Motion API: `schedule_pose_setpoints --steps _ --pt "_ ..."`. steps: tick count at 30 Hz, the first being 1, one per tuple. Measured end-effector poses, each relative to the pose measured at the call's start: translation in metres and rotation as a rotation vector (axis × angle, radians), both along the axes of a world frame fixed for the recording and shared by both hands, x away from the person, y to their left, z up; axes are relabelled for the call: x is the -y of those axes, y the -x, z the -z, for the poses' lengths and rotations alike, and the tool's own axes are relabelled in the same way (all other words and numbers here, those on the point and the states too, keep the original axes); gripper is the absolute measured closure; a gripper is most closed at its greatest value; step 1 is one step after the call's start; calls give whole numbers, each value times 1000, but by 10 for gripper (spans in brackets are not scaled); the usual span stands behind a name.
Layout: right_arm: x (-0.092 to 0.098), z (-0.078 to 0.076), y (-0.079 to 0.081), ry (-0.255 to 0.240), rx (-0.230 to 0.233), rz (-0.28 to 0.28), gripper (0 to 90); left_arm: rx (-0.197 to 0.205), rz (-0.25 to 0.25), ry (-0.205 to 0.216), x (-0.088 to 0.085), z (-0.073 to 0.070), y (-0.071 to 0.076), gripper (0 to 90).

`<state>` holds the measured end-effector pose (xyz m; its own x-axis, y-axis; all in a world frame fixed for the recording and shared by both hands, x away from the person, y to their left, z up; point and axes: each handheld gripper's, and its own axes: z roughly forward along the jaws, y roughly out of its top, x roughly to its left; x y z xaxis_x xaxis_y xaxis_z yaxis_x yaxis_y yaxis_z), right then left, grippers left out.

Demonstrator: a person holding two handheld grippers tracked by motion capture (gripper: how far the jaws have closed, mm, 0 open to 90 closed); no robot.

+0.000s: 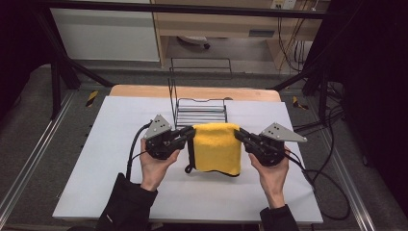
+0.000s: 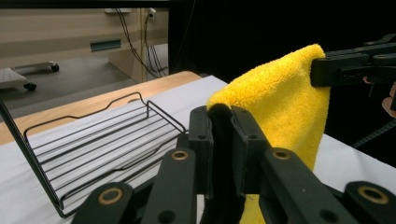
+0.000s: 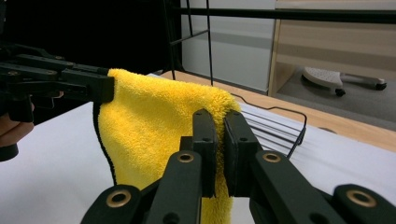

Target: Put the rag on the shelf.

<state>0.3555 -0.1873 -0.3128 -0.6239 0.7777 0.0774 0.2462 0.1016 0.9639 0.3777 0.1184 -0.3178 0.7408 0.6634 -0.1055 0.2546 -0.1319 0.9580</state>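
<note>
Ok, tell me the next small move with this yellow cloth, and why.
Probably carry the yellow cloth forward toward the wire rack just behind it. The left gripper and the right gripper each pinch a top corner, the cloth hangs folded between them off the white table cover, and the rack looks like the only place here to drape it.

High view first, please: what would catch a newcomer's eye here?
The yellow towel, hanging mid-table between the two grippers. The left gripper and right gripper are each shut on a top corner. Just behind it stands a black wire rack on the white table.
</note>
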Motion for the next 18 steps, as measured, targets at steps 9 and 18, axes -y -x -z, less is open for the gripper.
schedule_pose_setpoints --steps 9,18 --pt "-3 -15 -1 -11 45 9 849 39 -14 17 -2 -17 -1 794" --pt "-9 -28 -3 -30 98 14 849 77 -38 47 -7 -31 -3 794"
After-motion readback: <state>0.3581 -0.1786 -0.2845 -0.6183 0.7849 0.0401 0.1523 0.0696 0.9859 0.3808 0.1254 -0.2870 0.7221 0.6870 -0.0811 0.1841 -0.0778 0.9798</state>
